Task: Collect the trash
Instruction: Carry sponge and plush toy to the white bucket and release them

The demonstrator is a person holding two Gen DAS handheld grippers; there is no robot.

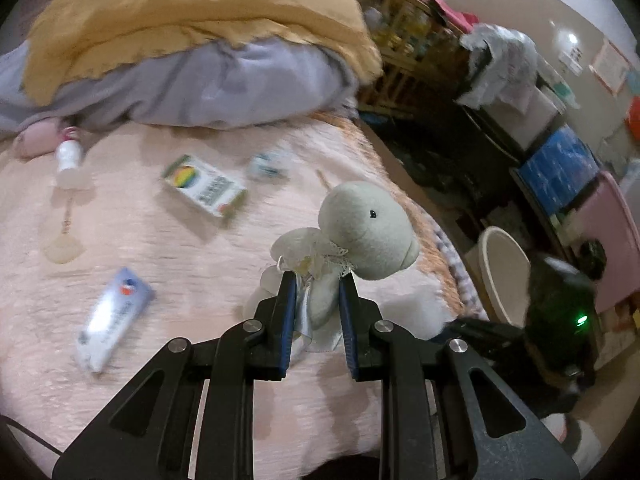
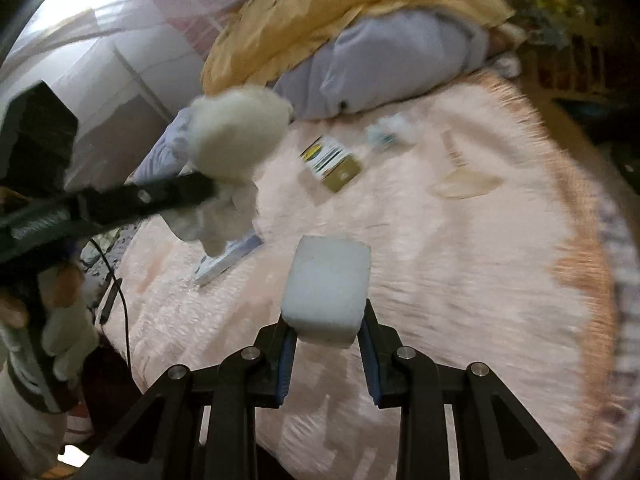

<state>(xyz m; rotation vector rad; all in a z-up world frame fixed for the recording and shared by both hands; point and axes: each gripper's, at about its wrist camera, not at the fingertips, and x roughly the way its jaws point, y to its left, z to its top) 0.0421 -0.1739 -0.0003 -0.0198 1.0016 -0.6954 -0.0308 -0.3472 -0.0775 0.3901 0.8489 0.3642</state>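
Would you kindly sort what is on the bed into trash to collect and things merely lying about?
Trash, probably: white block in the right gripper; carton; tube; small bottle; crumpled wrapper.

Lying about: plush toy in the left gripper; shell charm; yellow quilt; purple blanket.

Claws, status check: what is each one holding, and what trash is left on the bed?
Left claw shut on plush toy. Right claw shut on white block. Tube, colourful box on pink blanket.
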